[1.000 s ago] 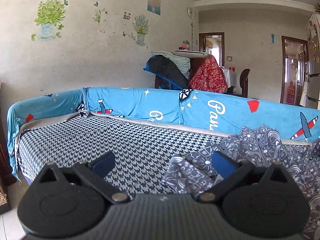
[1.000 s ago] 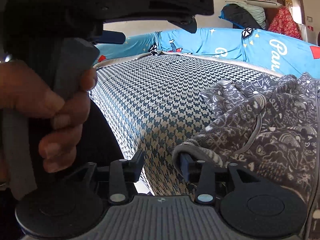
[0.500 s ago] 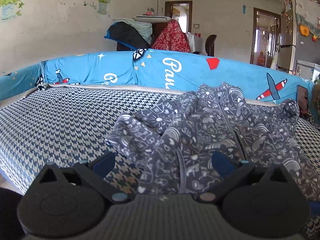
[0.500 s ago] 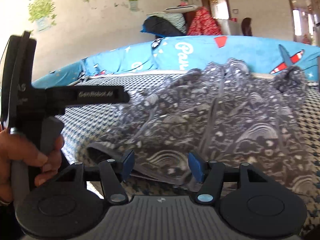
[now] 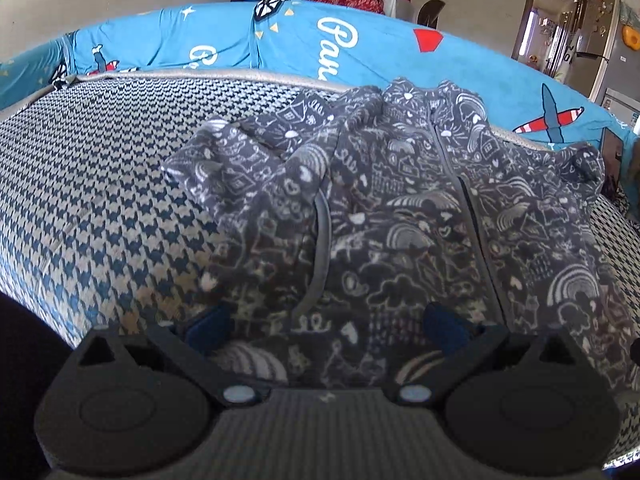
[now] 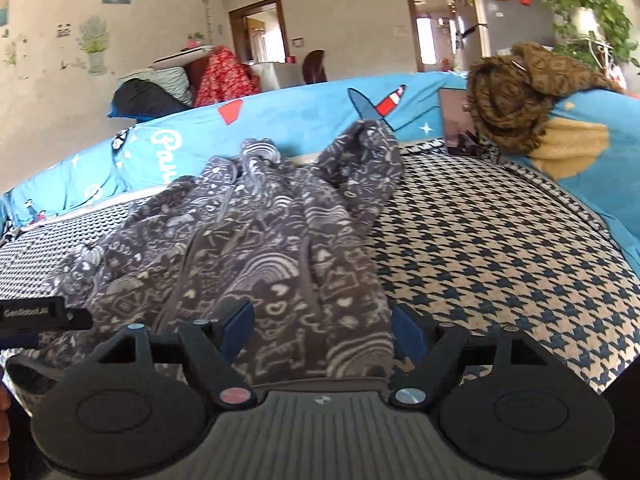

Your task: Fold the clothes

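a grey fleece jacket (image 5: 400,216) printed with white doodles lies rumpled and zip-up on a houndstooth-covered mattress (image 5: 100,184), its collar end toward a bright blue cartoon-print cover (image 5: 288,44) along the far edge. the left gripper (image 5: 326,326) and the right gripper (image 6: 322,326) both hover at the jacket's near hem, jaws spread wide with fabric between the blue pads but nothing pinched. a brown knitted bundle (image 6: 520,92) sits on the blue cover at the right.

White script "Pan" stands on the far blue cover (image 5: 304,40). On the left gripper (image 6: 36,314), at near left, small letters read "GenRobot.AI".
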A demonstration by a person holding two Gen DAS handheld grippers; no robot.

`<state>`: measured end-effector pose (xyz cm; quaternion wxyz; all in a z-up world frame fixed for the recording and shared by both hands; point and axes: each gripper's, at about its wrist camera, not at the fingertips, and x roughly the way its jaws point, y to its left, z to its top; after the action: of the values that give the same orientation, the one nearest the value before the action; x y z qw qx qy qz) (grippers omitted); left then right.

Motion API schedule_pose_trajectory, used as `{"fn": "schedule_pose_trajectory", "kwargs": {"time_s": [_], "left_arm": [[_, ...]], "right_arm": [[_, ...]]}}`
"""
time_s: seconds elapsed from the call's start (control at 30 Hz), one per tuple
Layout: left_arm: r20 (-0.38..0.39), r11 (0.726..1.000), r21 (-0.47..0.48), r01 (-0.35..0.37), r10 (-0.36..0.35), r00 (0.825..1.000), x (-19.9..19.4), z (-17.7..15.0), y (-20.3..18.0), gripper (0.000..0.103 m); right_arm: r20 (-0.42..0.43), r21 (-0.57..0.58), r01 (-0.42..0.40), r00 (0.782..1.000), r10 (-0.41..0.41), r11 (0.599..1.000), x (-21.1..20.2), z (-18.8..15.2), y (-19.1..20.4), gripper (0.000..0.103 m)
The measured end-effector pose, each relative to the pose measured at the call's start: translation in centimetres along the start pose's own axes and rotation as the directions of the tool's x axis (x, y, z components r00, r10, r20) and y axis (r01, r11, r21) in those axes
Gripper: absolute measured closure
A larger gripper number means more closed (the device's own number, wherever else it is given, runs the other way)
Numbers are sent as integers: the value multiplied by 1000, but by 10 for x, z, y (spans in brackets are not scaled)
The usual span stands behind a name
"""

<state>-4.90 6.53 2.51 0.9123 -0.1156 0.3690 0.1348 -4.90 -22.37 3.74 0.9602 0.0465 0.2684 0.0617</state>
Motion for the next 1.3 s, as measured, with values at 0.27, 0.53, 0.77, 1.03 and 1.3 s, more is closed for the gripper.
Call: {"fn": "schedule_pose_trajectory", "kwargs": {"time_s": [0.27,0.53,0.77,1.03,1.3], "left_arm": [[-82,999,-36,-21,18,996,12,-6,7,0],[-83,999,-18,-29,27,996,14,-7,6,0],[-17,1000,-11,-28,28,999,2,-4,9,0],[-54,997,46,-69,71,996,6,-7,5,0],[-78,993,82,-82,89,993,10,-12,2,0]], "right_arm": [[-87,165,-13,996,28,986,25,-8,-20,24],[-79,109,-56,995,65,992,28,-9,-7,69],[-8,30,-24,1000,24,999,2,-3,-1,92],[-121,28,81,990,-77,996,5,-7,-11,96],[-76,56,66,995,-61,996,-4,-6,-9,83]]}}
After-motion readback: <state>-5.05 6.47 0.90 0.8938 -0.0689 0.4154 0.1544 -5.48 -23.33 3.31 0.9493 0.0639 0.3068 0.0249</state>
